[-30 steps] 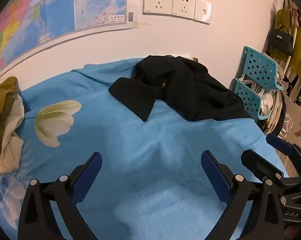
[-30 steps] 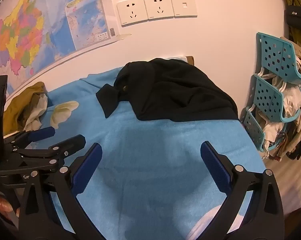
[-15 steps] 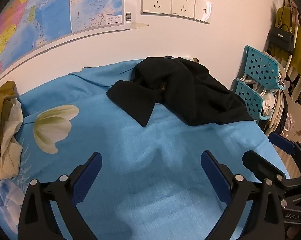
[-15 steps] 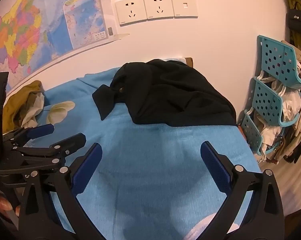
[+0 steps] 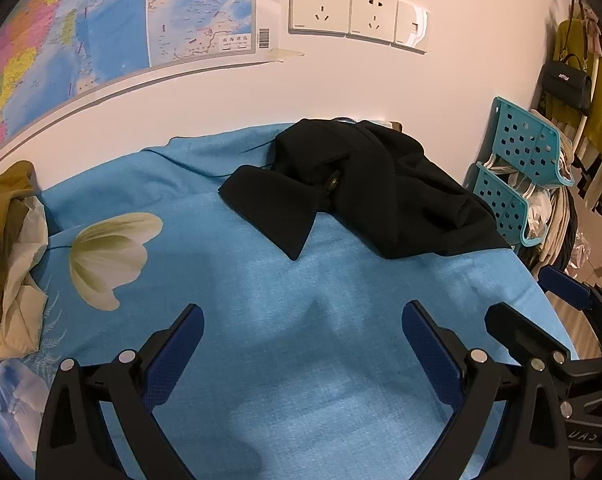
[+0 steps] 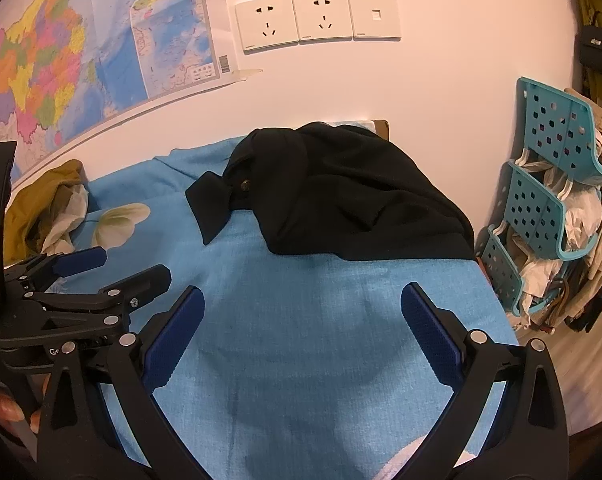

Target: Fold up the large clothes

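Garment (image 5: 365,188) in black cloth lies crumpled at the far end of a blue flowered bedsheet (image 5: 261,300), against the wall below a row of sockets (image 5: 357,12), one pointed flap splayed toward the near side and a small round button showing at its middle. Nothing is folded yet; the step in hand looks like the reach and first pick. Doing it well probably means taking two separate edges or corners, one per tool, and drawing the heap onto the bare sheet to spread it flat before any fold, rather than pinching the bunched centre. The left gripper (image 5: 301,344) hangs over bare sheet with its blue pads spread wide, holding nothing and well short of the cloth. The right gripper (image 6: 301,332) is likewise wide apart and empty, just beside its partner, each visible at the edge of the other's view. A pile of olive and cream clothes (image 5: 9,264) sits at the left edge of the bed; a teal rack (image 6: 541,208) stands off the right side.
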